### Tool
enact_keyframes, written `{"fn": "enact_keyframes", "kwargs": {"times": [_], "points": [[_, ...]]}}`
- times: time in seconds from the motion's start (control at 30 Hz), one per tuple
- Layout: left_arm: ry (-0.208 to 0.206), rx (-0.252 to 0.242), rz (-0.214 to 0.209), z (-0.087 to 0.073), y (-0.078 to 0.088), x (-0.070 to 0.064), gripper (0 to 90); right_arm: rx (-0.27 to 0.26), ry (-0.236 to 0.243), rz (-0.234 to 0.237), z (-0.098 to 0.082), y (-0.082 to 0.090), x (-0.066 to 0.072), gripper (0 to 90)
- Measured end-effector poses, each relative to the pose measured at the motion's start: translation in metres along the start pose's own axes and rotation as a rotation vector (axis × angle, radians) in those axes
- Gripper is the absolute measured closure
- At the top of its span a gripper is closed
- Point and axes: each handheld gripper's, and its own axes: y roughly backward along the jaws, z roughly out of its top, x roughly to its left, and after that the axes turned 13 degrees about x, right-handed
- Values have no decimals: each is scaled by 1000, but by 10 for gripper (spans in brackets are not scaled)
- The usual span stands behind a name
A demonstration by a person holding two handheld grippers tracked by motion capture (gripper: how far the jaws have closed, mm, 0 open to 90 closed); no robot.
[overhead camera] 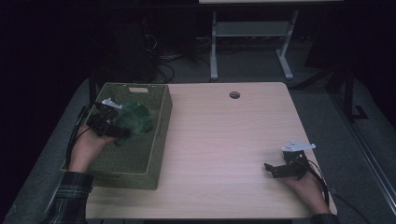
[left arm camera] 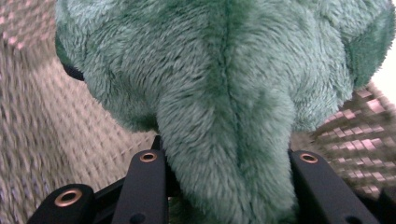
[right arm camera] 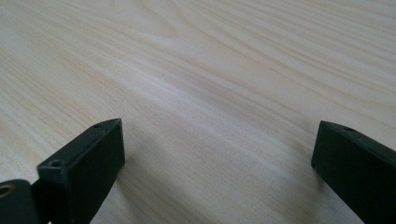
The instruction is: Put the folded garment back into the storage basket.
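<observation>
A green plush toy hangs over the inside of a woven olive basket at the table's left. My left gripper is shut on the plush toy, whose fur bulges out between the two black jaws. The basket's weave shows behind the toy in the left gripper view. At the table's near right my right gripper rests low over the wood, held by a hand. Its jaws stand wide apart with nothing but bare tabletop between them, so the right gripper is open.
The light wooden table has a round cable hole near its far edge. A white desk frame and cables stand on the dark floor beyond. The basket reaches the table's left and near edges.
</observation>
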Motion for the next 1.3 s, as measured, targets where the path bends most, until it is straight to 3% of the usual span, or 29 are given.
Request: {"fn": "enact_keyframes", "kwargs": {"times": [0.33, 0.6, 0.8, 1.03, 1.3], "points": [[67, 46, -11, -16, -35, 21, 621, 0, 0, 0, 0, 0, 0, 23], [70, 75, -36, -20, -61, 25, 613, 0, 0, 0, 0, 0, 0, 23], [72, 101, -53, -21, -71, 25, 591, 0, 1, 0, 0, 0, 0, 23], [65, 113, -55, -22, -74, 25, 387, 0, 0, 0, 0, 0, 0, 23], [63, 49, -29, -23, -55, 25, 237, 0, 0, 0, 0, 0, 0, 23]]}}
